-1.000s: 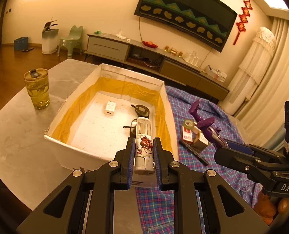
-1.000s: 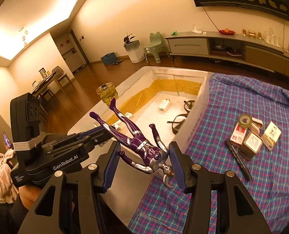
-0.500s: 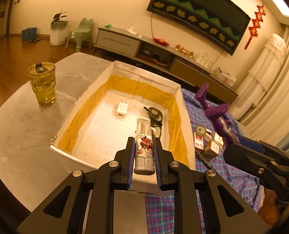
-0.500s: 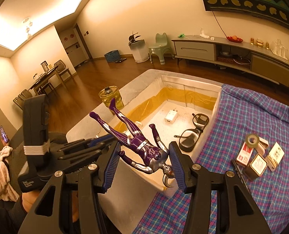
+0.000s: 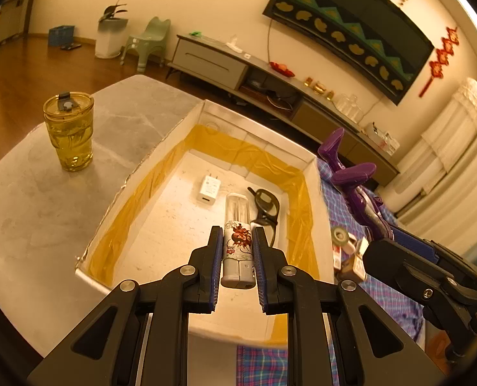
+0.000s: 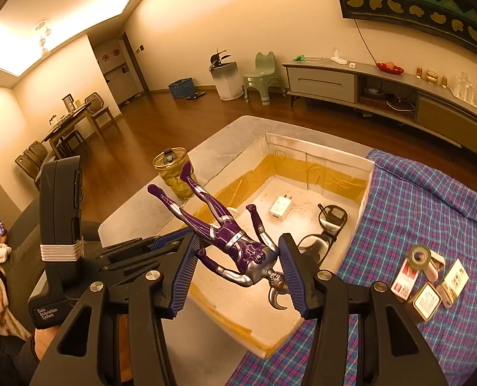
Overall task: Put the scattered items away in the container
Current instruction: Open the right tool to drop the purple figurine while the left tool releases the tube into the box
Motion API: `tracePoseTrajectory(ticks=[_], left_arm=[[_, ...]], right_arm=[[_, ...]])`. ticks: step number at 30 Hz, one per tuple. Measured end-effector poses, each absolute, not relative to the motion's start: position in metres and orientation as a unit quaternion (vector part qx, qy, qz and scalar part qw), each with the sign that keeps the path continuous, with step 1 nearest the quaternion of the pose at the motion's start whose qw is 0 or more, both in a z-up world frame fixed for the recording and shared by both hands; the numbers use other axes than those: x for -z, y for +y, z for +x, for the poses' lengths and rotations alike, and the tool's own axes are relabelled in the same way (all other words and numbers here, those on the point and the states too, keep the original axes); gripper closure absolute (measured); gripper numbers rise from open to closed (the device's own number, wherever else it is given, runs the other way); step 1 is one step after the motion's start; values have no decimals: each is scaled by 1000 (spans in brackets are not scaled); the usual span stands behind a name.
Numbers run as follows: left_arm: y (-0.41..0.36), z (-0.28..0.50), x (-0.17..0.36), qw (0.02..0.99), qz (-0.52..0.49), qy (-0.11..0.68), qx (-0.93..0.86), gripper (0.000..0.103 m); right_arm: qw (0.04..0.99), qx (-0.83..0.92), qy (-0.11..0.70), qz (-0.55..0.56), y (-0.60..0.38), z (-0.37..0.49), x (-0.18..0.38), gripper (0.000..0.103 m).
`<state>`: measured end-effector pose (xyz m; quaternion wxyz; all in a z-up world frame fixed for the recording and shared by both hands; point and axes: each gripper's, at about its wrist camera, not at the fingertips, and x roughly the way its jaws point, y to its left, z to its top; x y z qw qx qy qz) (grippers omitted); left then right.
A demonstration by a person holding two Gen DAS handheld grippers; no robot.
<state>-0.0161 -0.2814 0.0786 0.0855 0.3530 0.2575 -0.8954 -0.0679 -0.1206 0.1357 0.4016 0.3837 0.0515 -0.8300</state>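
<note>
Claws both pinching: left claw on one lighter, right claw on one purple figure, above box holding one charger, one glasses; cloth packets' count unclear.

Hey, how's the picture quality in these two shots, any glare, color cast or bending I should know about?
Left wrist view: strong orange cast, fisheye curves the wall hanging, dark corners; the bottle in the left gripper looks sharp. Right wrist view: ceiling light is blown out, the cabinet bows, and the purple figure in the right gripper is crisp.
</note>
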Motion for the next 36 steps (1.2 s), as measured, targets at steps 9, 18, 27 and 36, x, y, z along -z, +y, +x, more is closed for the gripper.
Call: tracePoseTrajectory(ticks=[9,18,27,36], left_arm=[[-297,-37,-67,105,365,271,884,84],[-310,-37,-52,106,372,278,879,84],[-317,-34,-44,99,373,287,877,84],[-313,-36,-36,90,384,295,870,84]], right_arm=[[387,827,68,401,-149,-99,-130,51],[352,817,96,447,-182,-132,-107,50],[323,778,54,536,-213,-176,-62,50],[298,743,19,599,-236,-205,-21,50]])
